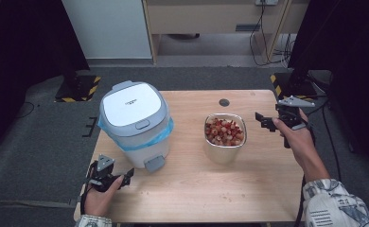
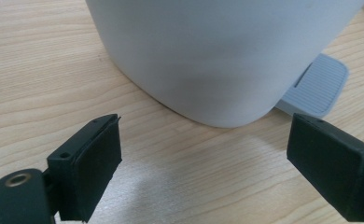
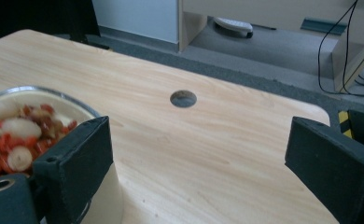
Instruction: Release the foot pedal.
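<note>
Seen from the high view on the light wooden bench [image 1: 192, 189]: a white plastic pedal bin with a grey-rimmed lid and a blue liner [image 1: 134, 124] at about nine o'clock from the bench's middle, lid closed, grey foot pedal [image 1: 154, 163] jutting toward six o'clock. Just right of the middle, a shiny metal bowl of chopped red and pale food scraps [image 1: 224, 135], upright, well apart from the bin.

Left tool [image 1: 128, 176] at roughly seven o'clock, low over the bench, aimed at the bin's base beside the pedal. In the left gripper view, jaws set wide with bare wood between them; nothing gripped; the bin's white wall [image 2: 227, 56] close ahead at twelve o'clock, the ribbed pedal [image 2: 318, 86] at two o'clock. Touching or just short of the bin: hard to tell.

Right tool [image 1: 262, 120] at three o'clock from the bowl, near its rim but apart from it, held above the bench in the person's hand [image 1: 298, 139]. In the right gripper view, jaws spread wide and empty, the bowl's rim and contents [image 3: 17, 126] at nine o'clock partly behind one jaw, a round cable hole in the bench [image 3: 183, 98] at twelve o'clock.
</note>
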